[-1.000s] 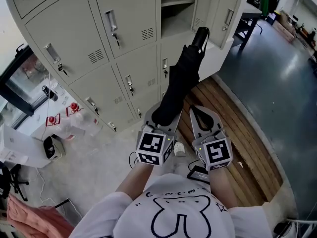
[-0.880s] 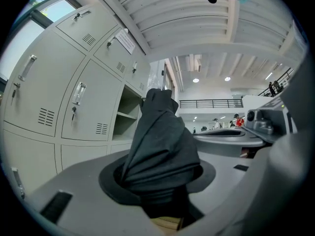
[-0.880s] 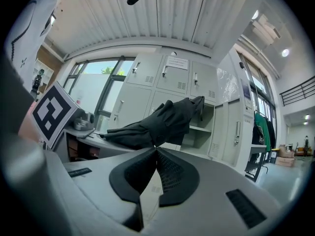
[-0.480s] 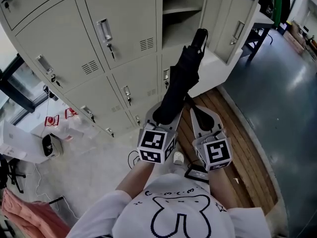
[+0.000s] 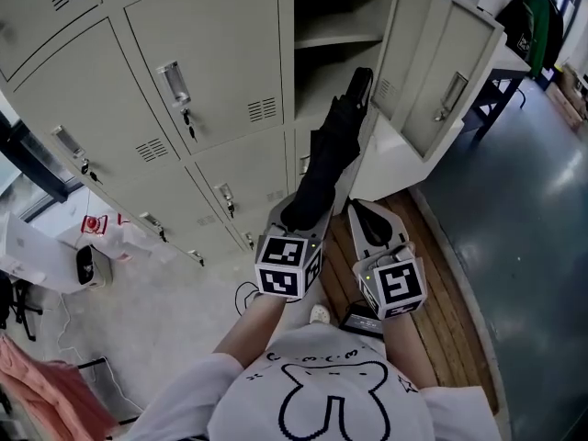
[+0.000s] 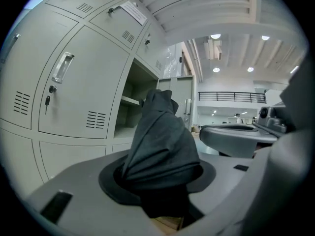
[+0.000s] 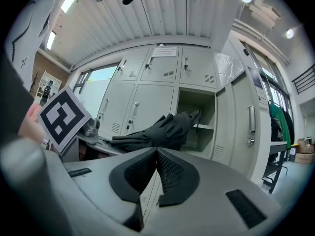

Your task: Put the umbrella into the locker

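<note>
— At the lower centre of the head view, our left gripper (image 5: 301, 217) is clenching the folded black umbrella (image 5: 333, 145) near its lower end. Its own view is showing the fabric bunched tight between the jaws.

— And our right gripper (image 5: 360, 208)?

— It is sitting just beside the left one, to the right. Its jaws are pressing together on nothing, pads meeting tip to tip, so it is doing no work at present.

— Where is the umbrella pointing?

— It is pointing up the frame and slightly right, with its far end lying in front of the open locker (image 5: 312, 76) at upper centre. We are judging that end to be at the mouth of the compartment, not properly inside. We are not able to tell whether it is crossing the sill.

— So which step are we taking this to be?

— The approach: the grasp is done and the placing is to come. The door (image 5: 441, 72) is standing swung out at the upper right, so the opening is free. A shelf (image 5: 335, 39) is crossing the compartment higher up.

— What is the next move asking of us?

— We are thinking of pushing the umbrella in under that shelf, tilting it so its length fits and it clears the door edge. Then we are resting it on the compartment floor before loosening the left jaws.
</note>
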Demonstrator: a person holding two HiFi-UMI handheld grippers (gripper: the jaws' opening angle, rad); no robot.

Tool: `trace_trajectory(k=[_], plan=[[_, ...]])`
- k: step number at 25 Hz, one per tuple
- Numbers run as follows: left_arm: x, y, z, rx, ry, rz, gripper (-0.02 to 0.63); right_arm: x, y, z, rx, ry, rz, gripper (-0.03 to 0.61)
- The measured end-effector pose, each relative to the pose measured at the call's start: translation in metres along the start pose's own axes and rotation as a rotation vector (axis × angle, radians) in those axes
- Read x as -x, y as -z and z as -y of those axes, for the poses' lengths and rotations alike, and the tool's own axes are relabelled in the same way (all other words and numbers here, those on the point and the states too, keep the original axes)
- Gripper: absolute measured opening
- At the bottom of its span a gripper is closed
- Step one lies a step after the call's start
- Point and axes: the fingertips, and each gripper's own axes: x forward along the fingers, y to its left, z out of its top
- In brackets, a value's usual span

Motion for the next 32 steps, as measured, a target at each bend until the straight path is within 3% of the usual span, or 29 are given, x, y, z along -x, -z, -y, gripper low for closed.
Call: trace_trajectory(k=[8,17,24,32], plan=[[-0.072,-0.006,-0.015,0.044,-0.078,-0.034,0.202,-0.036,0.011,0.052,0.014,-0.080,-0.007,0.025],[-0.123,0.005,-0.041,0.087,-0.153,-0.146,0.202,-0.066,0.037,0.066,-0.006,-0.144,-0.033,0.025],[-0.154,-0.001,-0.064,0.078,-0.177,-0.183,0.204,-0.086,0.043,0.076,-0.010,-0.146,-0.032,0.023],[-0.196,0.000,-0.093,0.090,-0.241,-0.282,0.204,-0.116,0.041,0.105,-0.011,-0.112,-0.022,0.023]])
